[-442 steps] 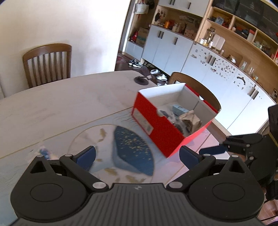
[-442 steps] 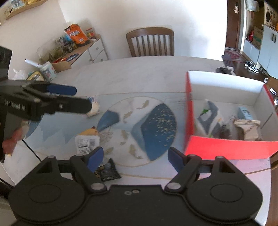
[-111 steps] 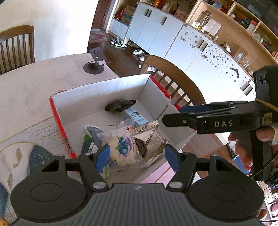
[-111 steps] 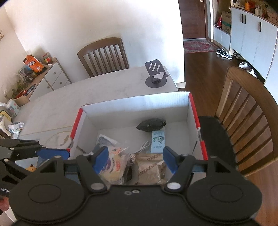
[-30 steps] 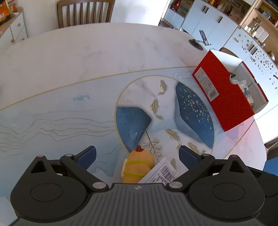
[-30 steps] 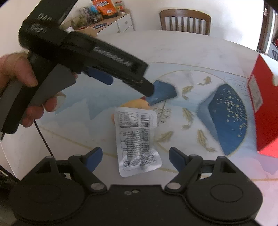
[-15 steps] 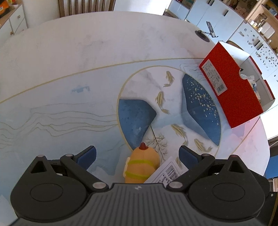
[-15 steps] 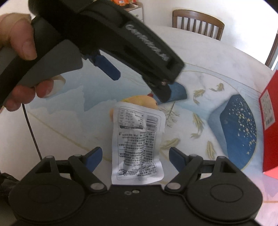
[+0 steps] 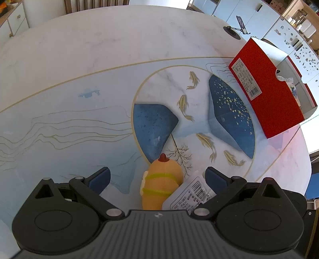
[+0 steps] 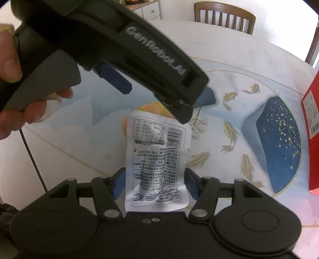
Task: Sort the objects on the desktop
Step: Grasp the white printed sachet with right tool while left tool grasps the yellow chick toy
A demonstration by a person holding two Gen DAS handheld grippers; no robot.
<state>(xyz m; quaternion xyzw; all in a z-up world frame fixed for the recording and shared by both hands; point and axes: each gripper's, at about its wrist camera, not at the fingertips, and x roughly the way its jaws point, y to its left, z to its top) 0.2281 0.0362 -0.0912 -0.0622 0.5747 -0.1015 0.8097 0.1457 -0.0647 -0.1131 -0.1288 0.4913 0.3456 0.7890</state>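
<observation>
An orange plush toy (image 9: 162, 182) with yellow-green stripes lies on the table between the open fingers of my left gripper (image 9: 157, 179). A white printed packet (image 10: 156, 167) lies against the toy's right side and also shows in the left wrist view (image 9: 191, 196). My right gripper (image 10: 154, 185) has its blue pads either side of the packet, narrowed close to its edges. The left gripper (image 10: 157, 93) shows in the right wrist view, above the toy (image 10: 151, 106). The red box (image 9: 267, 89) stands at the far right.
The table (image 9: 99, 59) has a blue and white painted top with fish. A black phone stand (image 9: 237, 29) sits at the far edge. A wooden chair (image 10: 224, 17) stands behind the table. White cabinets (image 9: 289, 29) lie beyond the box.
Both grippers have moved closer in over the toy and the packet. My right gripper's fingers have narrowed around the packet.
</observation>
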